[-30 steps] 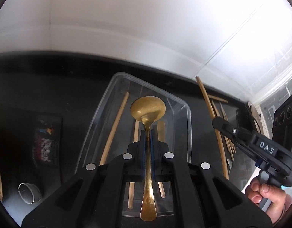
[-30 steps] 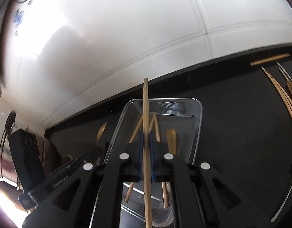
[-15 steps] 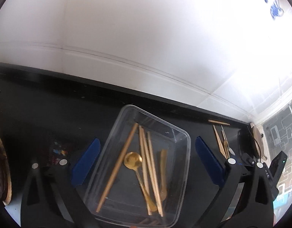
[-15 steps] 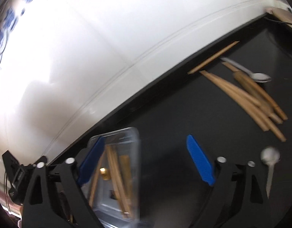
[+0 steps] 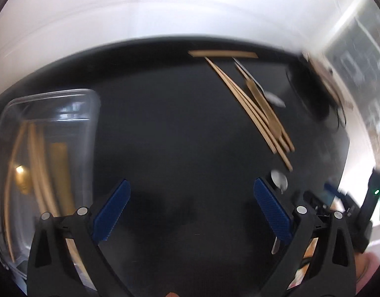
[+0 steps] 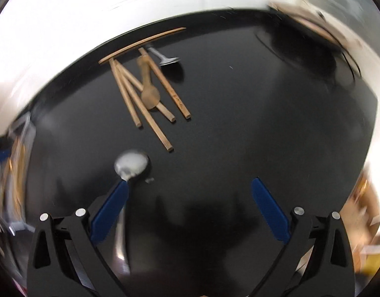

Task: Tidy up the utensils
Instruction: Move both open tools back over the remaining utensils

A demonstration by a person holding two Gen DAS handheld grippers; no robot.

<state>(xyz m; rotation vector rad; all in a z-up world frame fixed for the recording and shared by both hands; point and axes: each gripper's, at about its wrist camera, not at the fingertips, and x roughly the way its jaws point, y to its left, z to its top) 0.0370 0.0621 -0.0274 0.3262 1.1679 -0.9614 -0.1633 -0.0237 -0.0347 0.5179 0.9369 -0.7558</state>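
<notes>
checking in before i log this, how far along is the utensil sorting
Partly done. The clear container already holds chopsticks and a gold spoon. Nothing is in hand: the left gripper is open and empty, the right gripper is opening, nothing between its jaws. Left on the black table: wooden chopsticks, a wooden spoon and two metal spoons.

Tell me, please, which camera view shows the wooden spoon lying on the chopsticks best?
The right wrist view. There the wooden spoon lies in full outline, bowl toward the camera, across the loose chopsticks. In the left wrist view the same spoon is motion-blurred and seen at a slant, so it barely stands out from the sticks.
</notes>
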